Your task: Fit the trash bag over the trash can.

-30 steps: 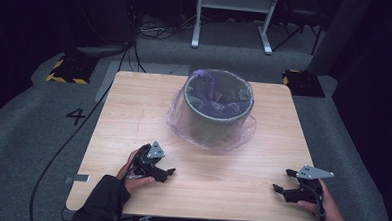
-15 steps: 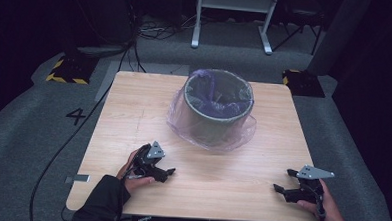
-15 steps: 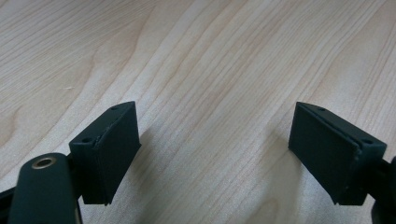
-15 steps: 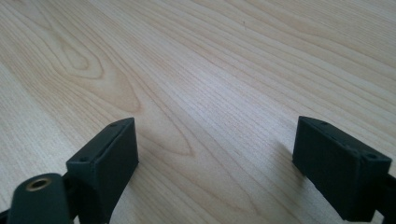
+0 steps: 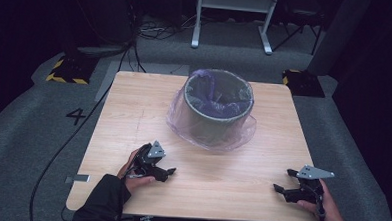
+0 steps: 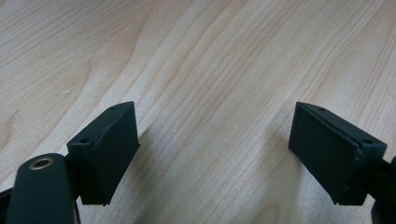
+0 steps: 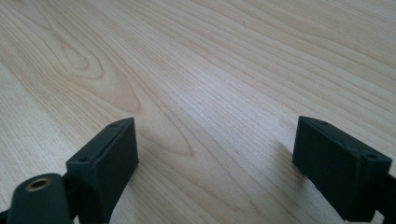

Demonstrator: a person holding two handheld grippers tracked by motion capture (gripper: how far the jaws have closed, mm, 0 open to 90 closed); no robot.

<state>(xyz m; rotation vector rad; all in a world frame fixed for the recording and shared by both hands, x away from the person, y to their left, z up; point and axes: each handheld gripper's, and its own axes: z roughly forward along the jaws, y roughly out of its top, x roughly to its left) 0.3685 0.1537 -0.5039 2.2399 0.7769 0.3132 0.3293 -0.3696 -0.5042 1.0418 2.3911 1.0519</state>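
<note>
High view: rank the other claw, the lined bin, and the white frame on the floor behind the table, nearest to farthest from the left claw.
1. Lined bin, on the table ahead and right of the left claw.
2. Right claw, by the table's right edge.
3. White frame, on the floor beyond the far edge.

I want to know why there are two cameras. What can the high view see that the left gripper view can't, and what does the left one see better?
The high view takes in the grey bin with its clear plastic bag draped over the rim and spread on the table, the person's two hands, the right gripper, and the grey floor around the table.

The left gripper view gives a close look at the wood grain and at its own two black pads, standing wide apart with nothing between them.

Both show the left gripper and the wooden table.
</note>
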